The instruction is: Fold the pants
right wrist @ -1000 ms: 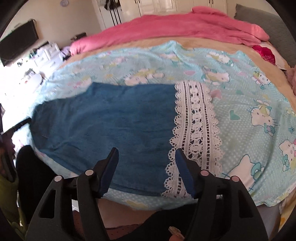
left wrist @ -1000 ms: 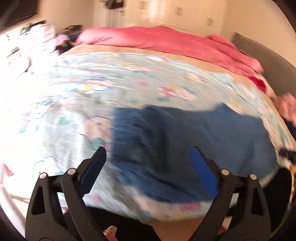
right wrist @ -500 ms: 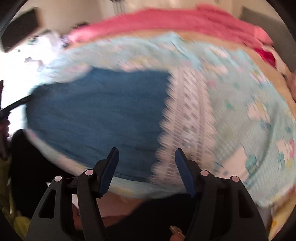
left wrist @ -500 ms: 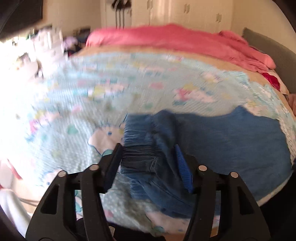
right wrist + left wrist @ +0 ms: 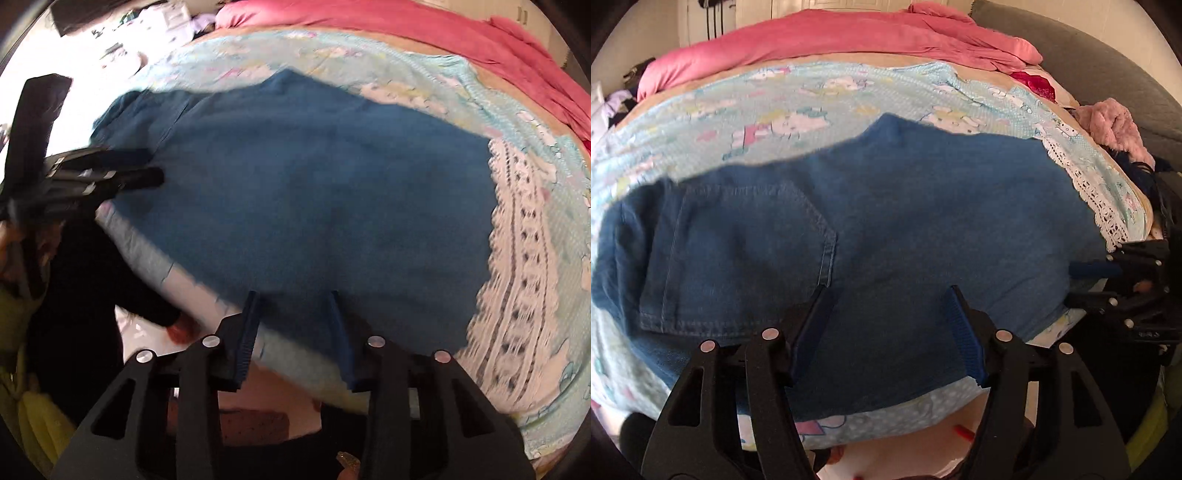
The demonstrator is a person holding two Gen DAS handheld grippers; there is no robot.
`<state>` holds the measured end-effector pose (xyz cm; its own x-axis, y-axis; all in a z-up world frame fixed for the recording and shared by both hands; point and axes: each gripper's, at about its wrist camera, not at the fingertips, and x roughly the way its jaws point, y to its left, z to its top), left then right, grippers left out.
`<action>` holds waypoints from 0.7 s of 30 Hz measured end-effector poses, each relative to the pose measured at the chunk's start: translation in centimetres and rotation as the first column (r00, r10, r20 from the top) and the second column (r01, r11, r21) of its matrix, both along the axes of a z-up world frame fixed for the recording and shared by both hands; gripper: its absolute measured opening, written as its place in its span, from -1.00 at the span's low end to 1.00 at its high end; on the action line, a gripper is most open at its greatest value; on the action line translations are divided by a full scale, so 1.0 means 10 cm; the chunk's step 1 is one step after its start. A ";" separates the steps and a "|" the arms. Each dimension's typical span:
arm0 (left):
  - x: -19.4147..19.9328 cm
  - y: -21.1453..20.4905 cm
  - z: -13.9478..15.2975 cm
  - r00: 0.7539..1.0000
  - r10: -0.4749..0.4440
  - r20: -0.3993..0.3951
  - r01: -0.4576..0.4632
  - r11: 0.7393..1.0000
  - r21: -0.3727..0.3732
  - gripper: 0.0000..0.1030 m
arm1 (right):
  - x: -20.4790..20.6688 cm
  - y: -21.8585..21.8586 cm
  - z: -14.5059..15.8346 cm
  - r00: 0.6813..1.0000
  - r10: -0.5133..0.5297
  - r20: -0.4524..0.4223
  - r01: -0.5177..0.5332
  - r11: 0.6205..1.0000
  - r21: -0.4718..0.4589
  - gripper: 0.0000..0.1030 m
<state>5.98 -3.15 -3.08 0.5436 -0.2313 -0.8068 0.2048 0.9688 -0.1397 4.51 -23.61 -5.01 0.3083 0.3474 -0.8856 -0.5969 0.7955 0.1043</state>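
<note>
Blue denim pants (image 5: 871,229) lie flat across the near edge of the bed, waistband and back pocket (image 5: 738,251) to the left, white lace hem (image 5: 1093,199) to the right. My left gripper (image 5: 886,325) is open, its jaws spread over the pants' near edge with nothing between the pads. My right gripper (image 5: 293,325) is open over the near edge of the pants (image 5: 314,199), close to the lace hem (image 5: 524,236). Each gripper shows in the other's view: the right one (image 5: 1093,284) at the right edge, the left one (image 5: 144,170) at the left.
The bed has a light blue cartoon-print sheet (image 5: 798,107). A pink blanket (image 5: 842,40) is bunched along the far side. A pink fluffy item (image 5: 1112,125) and a grey headboard (image 5: 1108,62) are at the right. The bed's front edge (image 5: 147,258) drops to the floor.
The left gripper has moved right from the waistband towards the middle of the pants. The right gripper's jaws have narrowed and it swung left. The pants now lie flatter.
</note>
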 end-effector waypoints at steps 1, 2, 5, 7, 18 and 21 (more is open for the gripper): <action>0.00 0.01 -0.01 1.000 0.001 0.003 -0.001 1.000 -0.013 0.09 | -0.03 0.00 -0.01 1.000 0.005 0.000 -0.005 1.000 -0.003 -0.34; 0.01 0.02 -0.02 1.000 0.001 0.002 -0.001 1.000 -0.022 0.09 | -0.04 -0.01 -0.03 1.000 0.005 0.009 -0.005 1.000 0.000 -0.34; -0.02 0.06 -0.05 1.000 0.000 0.005 0.000 1.000 -0.025 0.09 | -0.02 -0.09 -0.01 1.000 -0.016 -0.014 0.016 0.999 0.047 -0.35; -0.05 0.07 -0.04 1.000 -0.003 0.006 0.003 1.000 -0.027 0.10 | -0.03 -0.14 0.03 1.000 -0.006 -0.025 0.007 0.998 0.067 -0.35; 0.29 0.07 0.54 0.992 -0.001 0.125 0.005 1.000 -0.029 0.37 | 0.62 -1.04 0.75 0.941 -0.320 0.110 0.281 0.920 0.273 -0.34; 0.62 0.04 0.61 0.992 0.006 0.128 -0.003 1.000 -0.028 0.40 | 1.03 -1.30 0.72 0.906 -0.416 0.083 0.382 0.885 0.265 -0.34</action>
<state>12.14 -2.75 3.03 0.6430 -0.2496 -0.7241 0.2182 0.9659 -0.1392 14.83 -36.64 2.19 0.5750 0.3640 -0.7327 -0.2559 0.9307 0.2615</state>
